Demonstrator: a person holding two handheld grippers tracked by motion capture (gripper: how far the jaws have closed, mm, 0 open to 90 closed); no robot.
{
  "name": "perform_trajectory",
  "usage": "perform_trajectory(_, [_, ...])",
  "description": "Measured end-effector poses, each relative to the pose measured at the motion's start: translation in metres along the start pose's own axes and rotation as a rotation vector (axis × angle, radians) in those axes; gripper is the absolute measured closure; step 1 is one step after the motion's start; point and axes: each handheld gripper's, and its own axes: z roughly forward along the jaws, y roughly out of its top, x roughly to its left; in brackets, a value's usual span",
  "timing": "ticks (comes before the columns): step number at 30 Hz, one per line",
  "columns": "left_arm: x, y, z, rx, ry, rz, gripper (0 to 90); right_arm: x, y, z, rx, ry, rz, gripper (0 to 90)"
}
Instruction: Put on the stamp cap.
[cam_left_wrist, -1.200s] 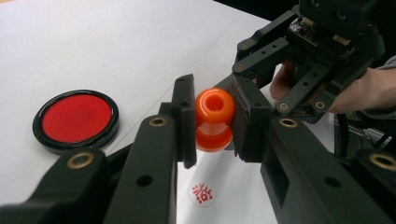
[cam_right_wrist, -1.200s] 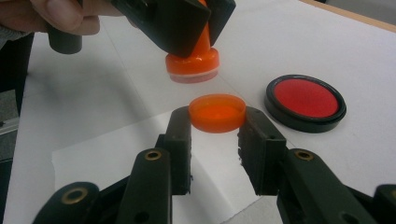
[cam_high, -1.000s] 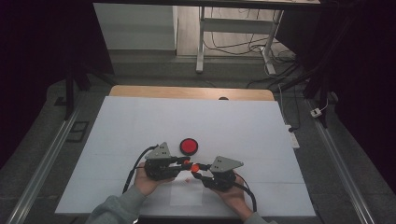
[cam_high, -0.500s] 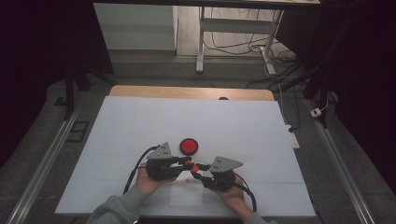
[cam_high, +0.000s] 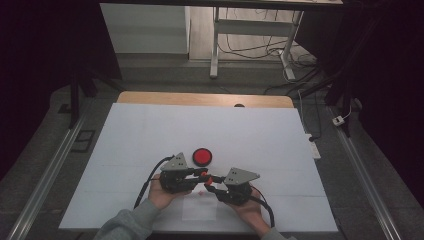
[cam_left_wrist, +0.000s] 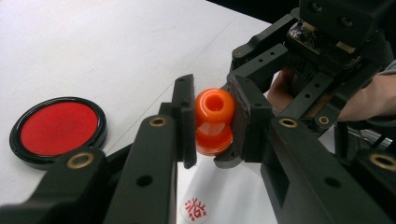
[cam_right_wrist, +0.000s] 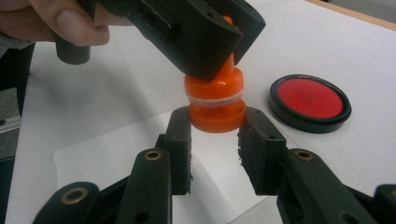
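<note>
- Left gripper: clamped on the upper knob of the orange stamp, centre of frame.
- Right gripper: closed on the same stamp's lower collar, lower centre.
- No shift since a second ago: same hold, same place.
- Probably a two-handed pull to part the halves, not yet parted.
- Just above in the high view, red ink pad; underneath, paper sheet bearing a red imprint.

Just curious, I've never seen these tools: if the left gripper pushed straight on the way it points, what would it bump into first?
Probably the right gripper. The left gripper points at it, both clamped on the orange stamp; depth is hard to judge.
</note>
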Motion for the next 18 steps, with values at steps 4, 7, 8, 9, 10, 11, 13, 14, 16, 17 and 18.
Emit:
perform_trajectory(4, [-0.0002, 0.0003, 0.0003, -0.001, 0.0, 0.0, 72.9, -0.0001, 0.0, -0.0001, 0.0, 0.001, 0.0, 64.7])
perform_trajectory(7, [-0.0004, 0.0005, 0.0007, -0.002, 0.0, 0.0, 72.9, 0.0, -0.0001, 0.0, 0.0, 0.002, 0.0, 64.7])
perform_trajectory(8, [-0.0006, 0.0005, 0.001, -0.002, 0.001, 0.001, 72.9, 0.0, -0.0001, 0.0001, 0.001, 0.002, -0.001, 64.7])
perform_trajectory(9, [-0.0007, 0.0005, 0.0013, -0.001, 0.001, 0.002, 72.9, 0.0001, -0.0001, 0.0001, 0.0, 0.002, 0.0, 64.7])
perform_trajectory(10, [-0.0007, 0.0004, 0.0015, 0.001, 0.0, 0.002, 72.9, 0.0001, 0.0, 0.0, 0.0, 0.001, -0.001, 64.7])
perform_trajectory(11, [-0.0007, 0.0003, 0.0018, 0.003, 0.0, 0.003, 72.9, 0.0, 0.0, -0.0002, 0.0, 0.001, -0.001, 64.7])
perform_trajectory(13, [-0.0007, 0.0001, 0.0021, 0.006, 0.0, 0.004, 72.9, 0.0, 0.0001, -0.0006, -0.002, 0.001, 0.001, 64.7])
perform_trajectory(14, [-0.0008, 0.0, 0.0024, 0.005, 0.001, 0.003, 72.9, -0.0001, 0.0002, -0.0007, -0.005, 0.0, 0.001, 64.7])
perform_trajectory(16, [-0.0011, 0.0001, 0.0027, 0.004, 0.0, 0.002, 72.9, -0.0002, 0.0003, -0.001, -0.006, 0.0, -0.001, 64.7])
perform_trajectory(17, [-0.0012, 0.0, 0.003, 0.005, 0.0, 0.003, 72.9, -0.0002, 0.0003, -0.001, -0.007, 0.001, 0.0, 64.7])
perform_trajectory(18, [-0.0015, 0.0, 0.0032, 0.005, 0.0, 0.002, 73.0, -0.0002, 0.0003, -0.0009, -0.01, 0.002, 0.0, 64.7])
